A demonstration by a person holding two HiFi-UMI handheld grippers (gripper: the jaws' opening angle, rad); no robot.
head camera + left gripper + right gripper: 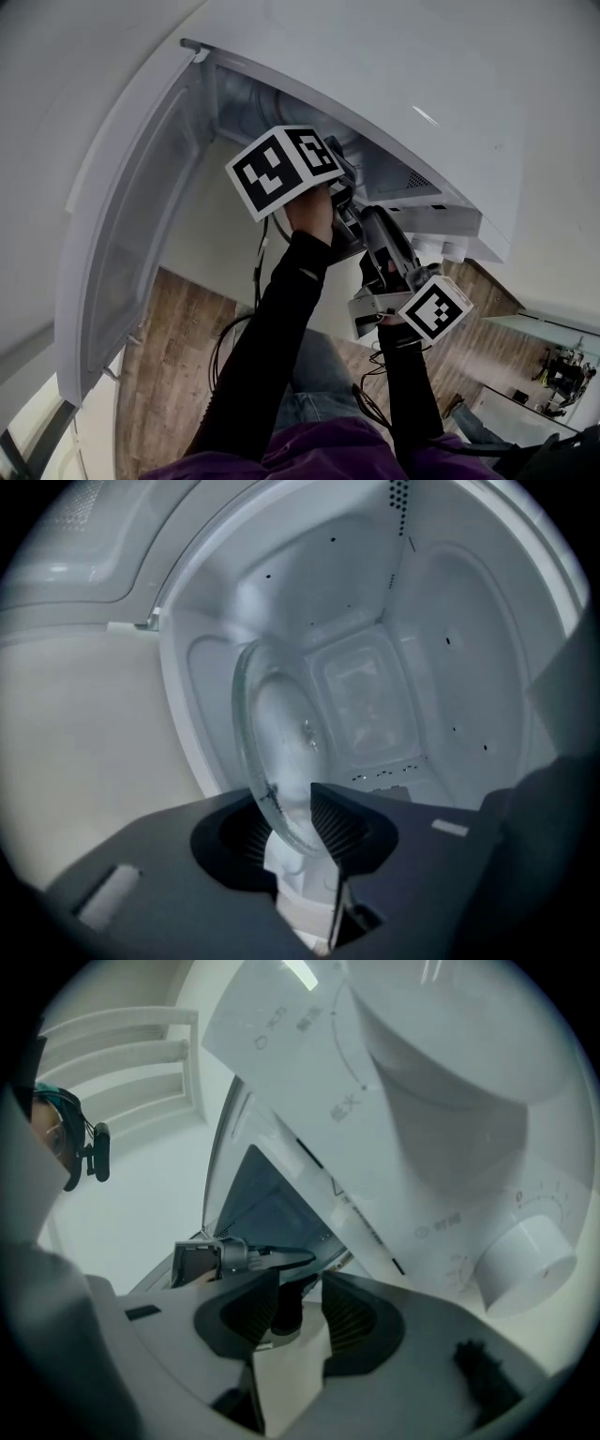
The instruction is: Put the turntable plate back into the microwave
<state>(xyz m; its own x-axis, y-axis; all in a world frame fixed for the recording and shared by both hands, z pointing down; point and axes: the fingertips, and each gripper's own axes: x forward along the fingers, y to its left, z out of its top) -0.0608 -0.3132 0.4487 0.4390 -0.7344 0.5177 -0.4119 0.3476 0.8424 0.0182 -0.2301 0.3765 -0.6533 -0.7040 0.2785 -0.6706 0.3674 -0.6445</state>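
Clear round glass turntable plate (281, 738) is recorded inside the white microwave cavity (459, 677). Its near rim lies between the spread jaws of the left gripper (292, 822), and no pinch is seen. The plate lies straight ahead of this nearer gripper. Seating on the cavity floor cannot be told. The right gripper (300, 1312) is held outside with its jaws apart, and nothing is clamped.

The microwave (394, 94) sits high, its door (141, 225) swung out to the left. In the mouth of the cavity the plate (281, 733) stands on edge, tilted, its lower rim between the jaws of the left gripper (295, 822). The right gripper (300, 1302) is just right of it, outside the cavity, before the control panel, with the knob (525, 1260) to its right and the floor (178, 347) well below
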